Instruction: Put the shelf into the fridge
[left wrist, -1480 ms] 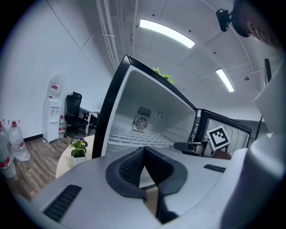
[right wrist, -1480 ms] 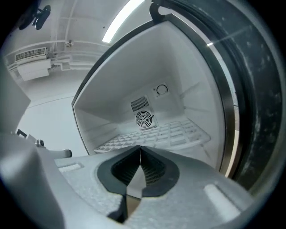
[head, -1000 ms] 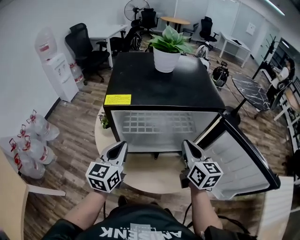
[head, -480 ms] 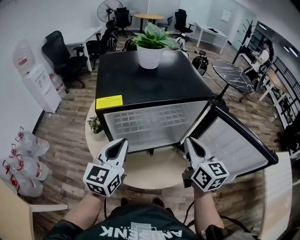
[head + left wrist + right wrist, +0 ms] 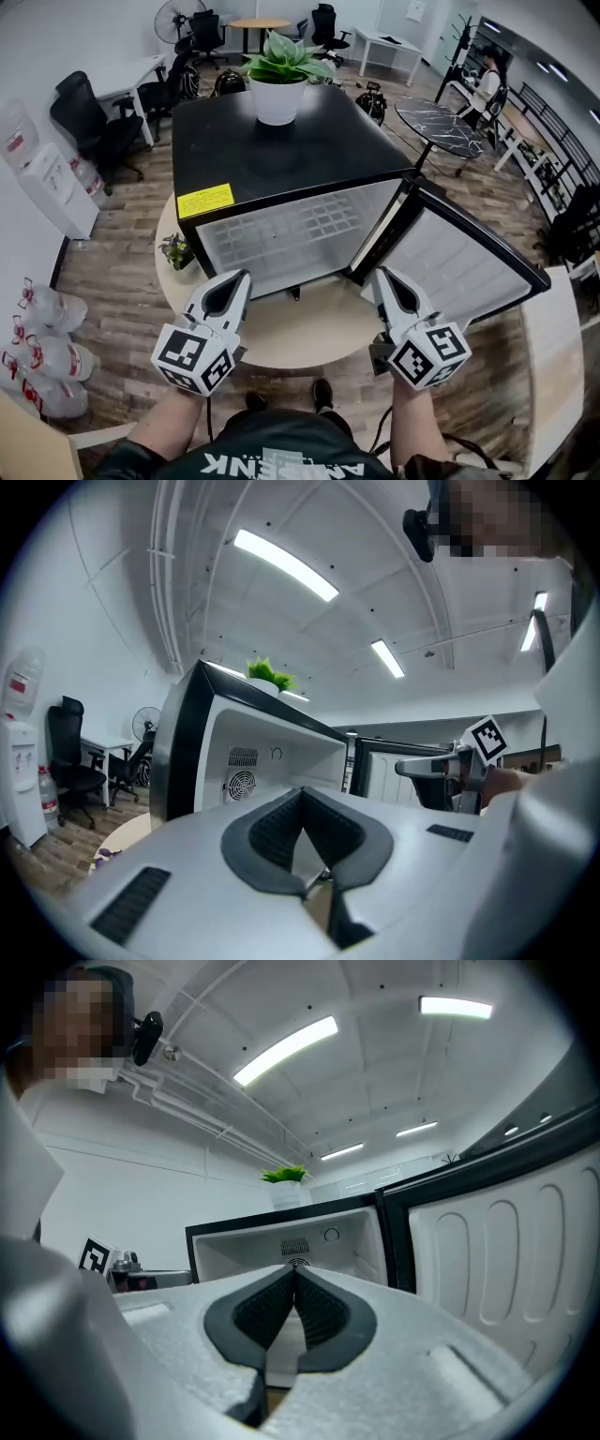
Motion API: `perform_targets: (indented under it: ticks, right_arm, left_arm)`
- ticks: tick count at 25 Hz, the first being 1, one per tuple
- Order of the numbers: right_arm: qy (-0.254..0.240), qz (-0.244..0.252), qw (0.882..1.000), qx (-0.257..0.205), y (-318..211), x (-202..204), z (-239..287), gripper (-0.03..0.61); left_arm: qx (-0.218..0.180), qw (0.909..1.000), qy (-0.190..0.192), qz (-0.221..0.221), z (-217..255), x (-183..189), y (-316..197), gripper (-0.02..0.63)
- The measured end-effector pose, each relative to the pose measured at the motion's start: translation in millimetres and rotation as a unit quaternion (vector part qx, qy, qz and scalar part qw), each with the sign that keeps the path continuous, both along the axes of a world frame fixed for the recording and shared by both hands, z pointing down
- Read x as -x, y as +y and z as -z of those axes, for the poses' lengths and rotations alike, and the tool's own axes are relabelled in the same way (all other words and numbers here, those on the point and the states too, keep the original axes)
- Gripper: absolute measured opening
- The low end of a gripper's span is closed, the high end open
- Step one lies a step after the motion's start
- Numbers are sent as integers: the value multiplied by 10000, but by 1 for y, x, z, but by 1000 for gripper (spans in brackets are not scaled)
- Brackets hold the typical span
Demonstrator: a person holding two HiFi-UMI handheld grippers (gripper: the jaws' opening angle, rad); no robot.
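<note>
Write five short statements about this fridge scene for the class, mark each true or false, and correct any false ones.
1. The fridge has its door open. True.
2. The potted plant stands on the floor beside the fridge. False: it stands on top of the fridge.
3. The left gripper and the right gripper are both shut, with nothing between their jaws. True.
4. The yellow label is stuck on the door. False: it sits on the fridge's top, near the front left corner.
5. The fridge stands on a round table. True.
</note>
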State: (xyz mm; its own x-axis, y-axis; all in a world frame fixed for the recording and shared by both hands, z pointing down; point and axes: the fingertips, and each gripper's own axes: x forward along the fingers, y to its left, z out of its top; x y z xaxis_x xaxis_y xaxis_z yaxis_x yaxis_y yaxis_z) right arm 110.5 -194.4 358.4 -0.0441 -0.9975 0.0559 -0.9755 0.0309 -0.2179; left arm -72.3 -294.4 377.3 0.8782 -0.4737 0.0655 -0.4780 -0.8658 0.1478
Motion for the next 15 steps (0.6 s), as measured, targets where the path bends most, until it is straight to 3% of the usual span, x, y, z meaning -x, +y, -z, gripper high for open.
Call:
perform_targets:
  ticks: [6, 15]
  right_arm:
    - [140, -83, 9998, 127, 12, 6, 1, 8]
    - [348, 242, 9991, 75, 16, 11, 13, 6]
  left_arm:
    - [39, 9997, 220, 28, 10, 5, 0, 3]
    - [-23, 9991, 77, 405, 22, 14, -1, 3]
